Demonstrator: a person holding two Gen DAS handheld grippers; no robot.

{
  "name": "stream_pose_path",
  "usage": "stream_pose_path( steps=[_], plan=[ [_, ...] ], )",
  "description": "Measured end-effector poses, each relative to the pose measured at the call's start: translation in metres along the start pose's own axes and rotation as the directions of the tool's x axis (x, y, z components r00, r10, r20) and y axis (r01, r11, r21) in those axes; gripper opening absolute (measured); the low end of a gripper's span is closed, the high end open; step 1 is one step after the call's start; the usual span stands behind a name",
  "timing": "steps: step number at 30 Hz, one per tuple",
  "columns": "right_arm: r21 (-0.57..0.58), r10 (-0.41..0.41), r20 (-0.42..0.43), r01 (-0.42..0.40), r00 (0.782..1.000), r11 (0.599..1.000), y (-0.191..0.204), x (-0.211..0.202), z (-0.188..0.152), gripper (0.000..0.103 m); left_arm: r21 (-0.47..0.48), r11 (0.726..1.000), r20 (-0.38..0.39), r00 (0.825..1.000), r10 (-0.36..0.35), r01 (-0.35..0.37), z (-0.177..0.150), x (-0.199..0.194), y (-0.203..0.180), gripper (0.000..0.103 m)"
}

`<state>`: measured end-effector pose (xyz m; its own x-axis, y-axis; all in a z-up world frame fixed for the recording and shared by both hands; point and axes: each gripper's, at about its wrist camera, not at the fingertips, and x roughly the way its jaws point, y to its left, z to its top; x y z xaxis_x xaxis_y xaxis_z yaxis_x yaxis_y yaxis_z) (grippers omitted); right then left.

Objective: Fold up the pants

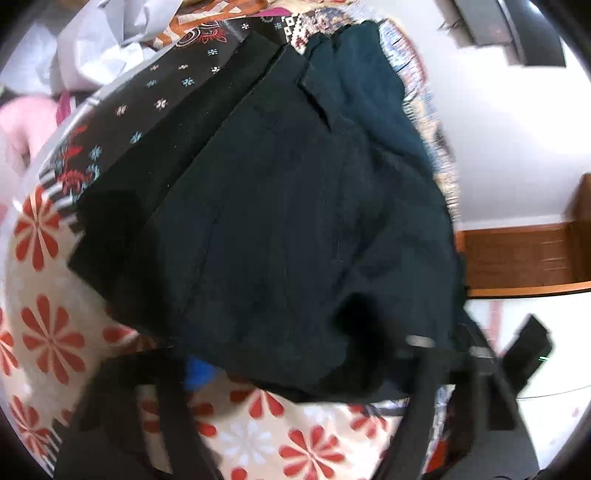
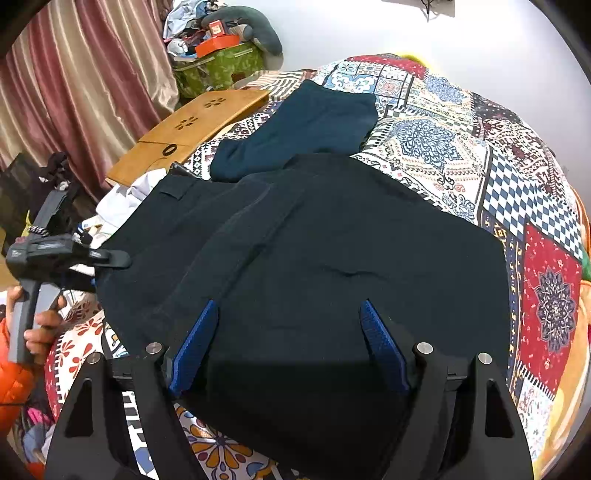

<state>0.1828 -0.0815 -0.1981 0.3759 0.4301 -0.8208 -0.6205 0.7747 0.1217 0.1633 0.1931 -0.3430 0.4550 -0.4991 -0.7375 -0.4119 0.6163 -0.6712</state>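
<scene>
Over on the left, the left claw (image 2: 110,258) looks pinched shut on the edge of the dark navy cotton pants (image 2: 295,251), which lie partly folded across the patchwork quilted bed (image 2: 517,192). On the right, the right claw (image 2: 288,347) hangs wide open over the near hem, touching nothing. Soft, floppy, light cloth, I'd say: best pinched at hem or waistband corners.

Bed covered by patchwork quilt (image 2: 461,155). White wall (image 2: 369,29) behind. Striped pink-beige curtain (image 2: 74,81) at left. Wooden lap table (image 2: 192,129) at bed's far left edge; green box (image 2: 218,66) of clutter beyond. Bright daylight.
</scene>
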Motion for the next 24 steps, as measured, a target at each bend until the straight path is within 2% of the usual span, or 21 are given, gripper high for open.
stream_pose_path(
  steps=[1,4,7,8,12,16,18,20,22,24],
  plan=[
    [0.001,0.001,0.001,-0.001,1.0,1.0,0.0,0.0,0.0,0.076,0.007,0.999,0.013,0.999,0.032,-0.032,0.001,0.0,-0.002,0.037],
    [0.002,0.004,0.001,-0.004,1.0,1.0,0.0,0.0,0.0,0.076,0.057,0.994,0.094,0.991,0.091,-0.096,0.004,-0.013,-0.015,0.023],
    [0.002,0.004,-0.001,-0.004,1.0,1.0,-0.001,-0.001,-0.001,0.076,0.15,0.972,0.211,0.967,0.146,-0.18,0.0,-0.033,-0.041,0.02],
    [0.004,0.004,-0.001,-0.004,1.0,1.0,-0.001,-0.002,-0.002,0.076,0.19,0.961,0.262,0.954,0.148,-0.201,-0.003,-0.044,-0.055,0.019],
    [0.055,0.038,0.01,-0.038,0.999,0.998,-0.009,-0.008,-0.008,0.076,0.29,0.928,0.369,0.922,0.117,-0.234,-0.007,-0.076,-0.091,0.018],
    [0.115,0.017,0.038,-0.022,0.999,0.993,-0.026,-0.02,-0.017,0.076,0.408,0.862,0.463,0.882,0.089,-0.302,-0.009,-0.106,-0.144,0.018],
    [0.141,0.005,0.037,-0.01,0.999,0.99,-0.035,-0.025,-0.02,0.076,0.473,0.812,0.513,0.856,0.061,-0.341,-0.014,-0.113,-0.182,0.018],
    [0.17,-0.006,0.042,-0.002,0.999,0.985,-0.046,-0.032,-0.024,0.076,0.543,0.761,0.541,0.841,0.006,-0.354,-0.021,-0.116,-0.217,0.018],
    [0.194,-0.023,0.055,0.012,0.998,0.981,-0.057,-0.041,-0.027,0.076,0.602,0.72,0.541,0.839,-0.051,-0.345,-0.026,-0.114,-0.247,0.018],
    [0.217,-0.04,0.073,0.023,0.996,0.976,-0.067,-0.052,-0.033,0.076,0.65,0.688,0.52,0.849,-0.094,-0.322,-0.036,-0.109,-0.274,0.018]
  ],
)
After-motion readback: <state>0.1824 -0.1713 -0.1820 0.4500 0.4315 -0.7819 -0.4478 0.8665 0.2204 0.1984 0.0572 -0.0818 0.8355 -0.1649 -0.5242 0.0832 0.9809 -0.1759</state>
